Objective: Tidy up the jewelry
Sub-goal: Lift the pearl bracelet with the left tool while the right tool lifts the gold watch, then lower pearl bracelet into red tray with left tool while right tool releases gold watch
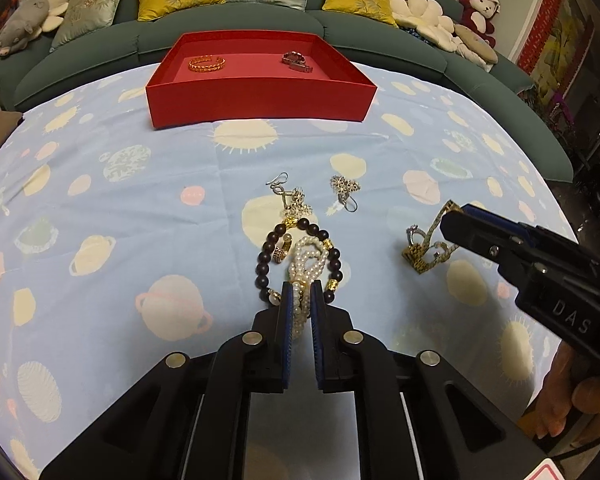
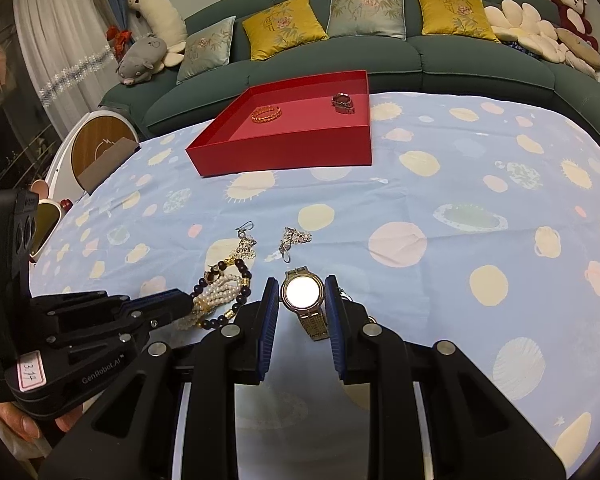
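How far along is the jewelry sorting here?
Done: a gold bangle and a dark watch lie in the red box. In hand: the left hand-held gripper pinches the pearl strand; the right hand-held gripper straddles the gold watch. Left: bead bracelet, two earrings on the cloth.

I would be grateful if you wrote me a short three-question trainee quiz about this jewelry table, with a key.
1. True or false: the red box holds no jewelry.
2. What do the left tongs grip?
A. dark bead bracelet
B. pearl strand
C. earring
3. Which item sits between the right tongs?

Key:
1. False: a gold bangle and a dark watch lie inside.
2. B, the pearl strand.
3. The gold watch.
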Tool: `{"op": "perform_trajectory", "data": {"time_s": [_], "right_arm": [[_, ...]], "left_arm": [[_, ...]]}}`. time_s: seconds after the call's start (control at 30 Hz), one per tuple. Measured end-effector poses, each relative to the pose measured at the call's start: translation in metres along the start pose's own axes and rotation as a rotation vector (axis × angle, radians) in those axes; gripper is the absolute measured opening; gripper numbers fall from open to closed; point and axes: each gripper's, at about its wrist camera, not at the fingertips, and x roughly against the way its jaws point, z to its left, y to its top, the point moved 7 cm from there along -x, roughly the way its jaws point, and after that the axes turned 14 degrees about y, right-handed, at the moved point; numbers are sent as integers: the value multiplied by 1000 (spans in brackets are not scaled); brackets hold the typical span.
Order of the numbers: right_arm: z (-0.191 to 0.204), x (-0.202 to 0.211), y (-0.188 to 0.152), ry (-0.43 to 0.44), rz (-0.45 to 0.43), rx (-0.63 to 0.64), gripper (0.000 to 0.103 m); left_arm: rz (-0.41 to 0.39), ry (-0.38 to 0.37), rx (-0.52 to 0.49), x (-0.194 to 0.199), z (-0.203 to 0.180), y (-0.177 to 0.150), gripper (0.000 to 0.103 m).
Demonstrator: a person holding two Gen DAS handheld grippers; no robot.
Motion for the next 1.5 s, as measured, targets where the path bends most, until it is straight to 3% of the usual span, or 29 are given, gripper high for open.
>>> {"op": "perform_trajectory", "data": {"time_s": [0.1,0.2,0.33,0.4,0.47,0.53,1.03,1.5], "right_arm": [[-1,0,1,2,-2,-5,23],[-1,0,0,3,0,-3,23],[1,-1,0,4,2,3,23],[0,0,0,4,0,1,23],[0,0,0,2,-1,-1,23],[0,1,0,2,-3,-4,23],[6,6,8,15,-34,3,23],[26,24,52,40,-130,51,23]], "left_arm": [[9,9,-7,-2,1,-4,22],[50,-16,8,-10,0,-10,22],[39,-8,-16,-13,-4,-12,22],[38,-12,-19,-13,-5,-13,20],[40,-29,-17,-12,-5,-12,6],[35,-40,-9,-9,-5,-12,6],[-122,-141,19,51,-4,18,2],[-269,-96,86,85,28,92,2]]}}
